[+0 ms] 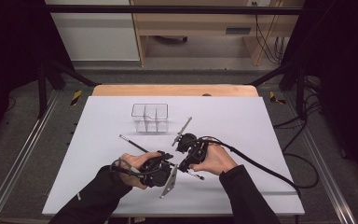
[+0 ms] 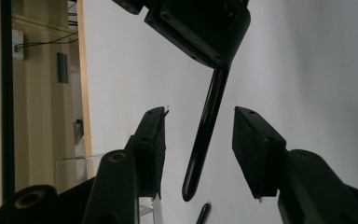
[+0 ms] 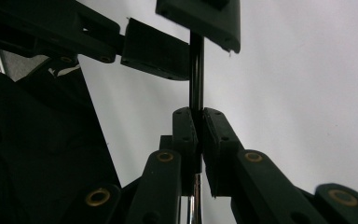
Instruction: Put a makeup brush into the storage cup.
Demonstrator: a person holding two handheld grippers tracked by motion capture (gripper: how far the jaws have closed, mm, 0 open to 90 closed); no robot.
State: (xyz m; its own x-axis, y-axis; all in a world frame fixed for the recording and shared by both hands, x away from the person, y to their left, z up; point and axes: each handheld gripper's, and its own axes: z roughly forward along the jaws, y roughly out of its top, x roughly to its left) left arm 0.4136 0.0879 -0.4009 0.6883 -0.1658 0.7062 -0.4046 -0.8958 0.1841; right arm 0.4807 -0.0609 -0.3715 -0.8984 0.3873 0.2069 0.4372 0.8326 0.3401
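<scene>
Right gripper [image 3: 199, 114]: your jaws are pressed together on a thin dark pen [image 3: 196, 79], pinching it part-way along its length.
Pen: it runs on past your right jaws into the gap of the left gripper [image 2: 200, 135]; from the high view its tail end [image 1: 195, 175] pokes out near your right hand [image 1: 216, 158].
Left gripper: your jaws stand partly spread on either side of the pen's rounded tip [image 2: 205, 135]; neither pad looks to be touching it, though the angle is steep.
Second pen [image 1: 133, 143]: lies flat on the white table [image 1: 261, 130], just beyond your left hand [image 1: 137, 163].
Clear box [image 1: 150, 117]: stands farther back on the table, well apart from both grippers.
</scene>
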